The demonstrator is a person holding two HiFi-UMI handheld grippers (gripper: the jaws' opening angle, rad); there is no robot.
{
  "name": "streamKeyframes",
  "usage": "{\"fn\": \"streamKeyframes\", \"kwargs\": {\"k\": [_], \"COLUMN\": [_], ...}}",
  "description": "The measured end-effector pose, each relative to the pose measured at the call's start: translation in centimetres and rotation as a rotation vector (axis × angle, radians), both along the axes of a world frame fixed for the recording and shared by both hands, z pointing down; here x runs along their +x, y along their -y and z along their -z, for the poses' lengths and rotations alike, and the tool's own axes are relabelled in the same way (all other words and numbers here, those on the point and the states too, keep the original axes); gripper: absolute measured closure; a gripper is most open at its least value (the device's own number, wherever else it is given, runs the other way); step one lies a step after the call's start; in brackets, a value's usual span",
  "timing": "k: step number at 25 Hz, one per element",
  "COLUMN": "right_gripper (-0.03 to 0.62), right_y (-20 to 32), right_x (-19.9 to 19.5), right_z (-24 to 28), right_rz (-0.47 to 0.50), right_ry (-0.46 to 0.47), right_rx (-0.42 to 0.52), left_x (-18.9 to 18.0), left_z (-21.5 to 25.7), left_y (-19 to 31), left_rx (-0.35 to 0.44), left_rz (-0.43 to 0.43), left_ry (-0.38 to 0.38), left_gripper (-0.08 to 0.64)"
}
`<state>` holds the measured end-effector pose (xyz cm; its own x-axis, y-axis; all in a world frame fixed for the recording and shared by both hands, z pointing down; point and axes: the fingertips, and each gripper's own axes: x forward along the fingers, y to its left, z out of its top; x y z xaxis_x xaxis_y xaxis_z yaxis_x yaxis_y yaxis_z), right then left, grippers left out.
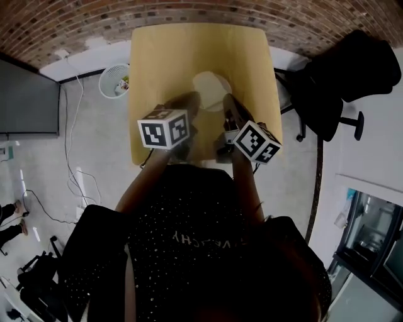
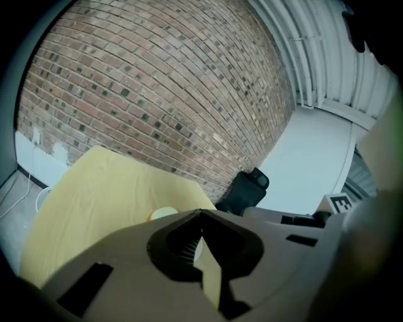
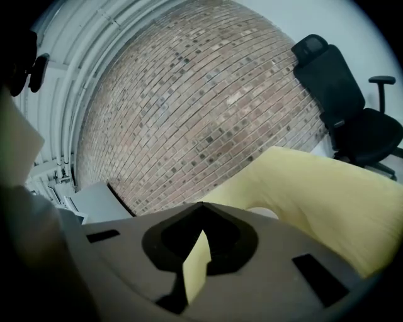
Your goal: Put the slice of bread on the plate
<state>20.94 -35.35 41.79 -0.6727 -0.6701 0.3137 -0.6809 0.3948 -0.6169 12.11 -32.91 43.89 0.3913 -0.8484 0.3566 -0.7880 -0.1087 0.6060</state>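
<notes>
Table (image 1: 164, 56) of pale yellow wood takes up the middle of the head view. Its far edge is toward a brick wall (image 1: 189, 12), and a black chair (image 1: 352, 69) stands off to the right, clear of the work. The top is almost bare, which suits a task with one thing to move and one place to put it.

The plate (image 1: 203, 77) sits alone near the table's centre, within easy reach of either arm. Its middle looks a shade tanner than its rim. That may be the bread lying flat on it, though the picture is too soft to be sure. No separate slice shows anywhere else on the table, and neither tool carries one.

The left tool (image 2: 201, 212) is closed, with its tips meeting and only table showing through the gap behind them. The right tool (image 3: 201, 204) is closed the same way, with nothing in its jaws (the yellow sliver there is table too). Both hang in the air side by side over the near part of the table, short of the plate and touching nothing. My guess is that tools held empty and closed like this mean the slice has been set down, not that a pickup is about to start.
</notes>
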Motion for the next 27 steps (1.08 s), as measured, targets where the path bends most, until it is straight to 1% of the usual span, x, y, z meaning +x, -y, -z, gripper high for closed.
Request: {"fn": "streamKeyframes", "kwargs": {"k": [8,27], "right_gripper": [0.580,0.580], "right_y": [0.2,0.2], "right_x": [1.7,1.9], "right_z": [-0.4,-0.9], "right_rz": [-0.039,-0.044], "right_ry": [-0.011,-0.007], "right_rx": [-0.011,-0.039], "left_x": [1.3,1.2], "left_z": [-0.3,-0.6], "left_y": [0.4,0.3], "left_rx": [-0.006,-0.026], "left_rz": [-0.032,-0.025], "left_ry": [0.004,0.005], "left_gripper": [0.550,0.549]}}
